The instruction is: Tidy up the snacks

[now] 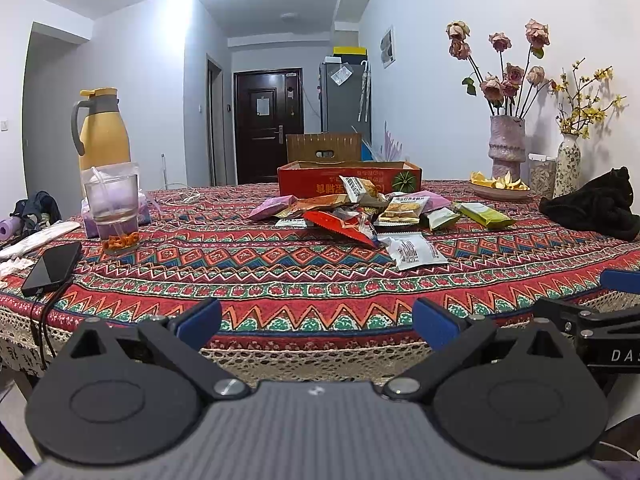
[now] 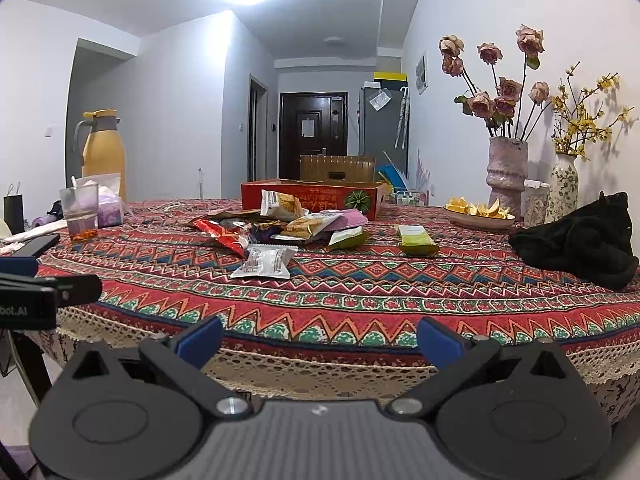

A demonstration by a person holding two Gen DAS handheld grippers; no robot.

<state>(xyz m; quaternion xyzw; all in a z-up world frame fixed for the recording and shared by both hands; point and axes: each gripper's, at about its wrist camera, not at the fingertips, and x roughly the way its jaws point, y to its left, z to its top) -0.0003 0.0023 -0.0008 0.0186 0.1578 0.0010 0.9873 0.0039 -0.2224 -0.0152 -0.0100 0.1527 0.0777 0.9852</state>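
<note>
A pile of snack packets (image 1: 352, 212) lies mid-table in front of a shallow red cardboard box (image 1: 348, 178); it also shows in the right wrist view (image 2: 280, 224) with the box (image 2: 316, 196) behind. A white packet (image 1: 414, 252) lies nearest me, also seen in the right wrist view (image 2: 266, 262). A green packet (image 2: 416, 240) lies apart to the right. My left gripper (image 1: 316, 322) is open and empty at the table's near edge. My right gripper (image 2: 320, 340) is open and empty, also at the near edge, beside the left one.
The table wears a patterned red cloth (image 1: 320, 280). At left stand a yellow jug (image 1: 102, 128), a glass (image 1: 112, 204) and a phone (image 1: 52, 268). At right are two flower vases (image 1: 508, 148), a plate of peels (image 1: 500, 186) and a black cloth heap (image 1: 600, 204).
</note>
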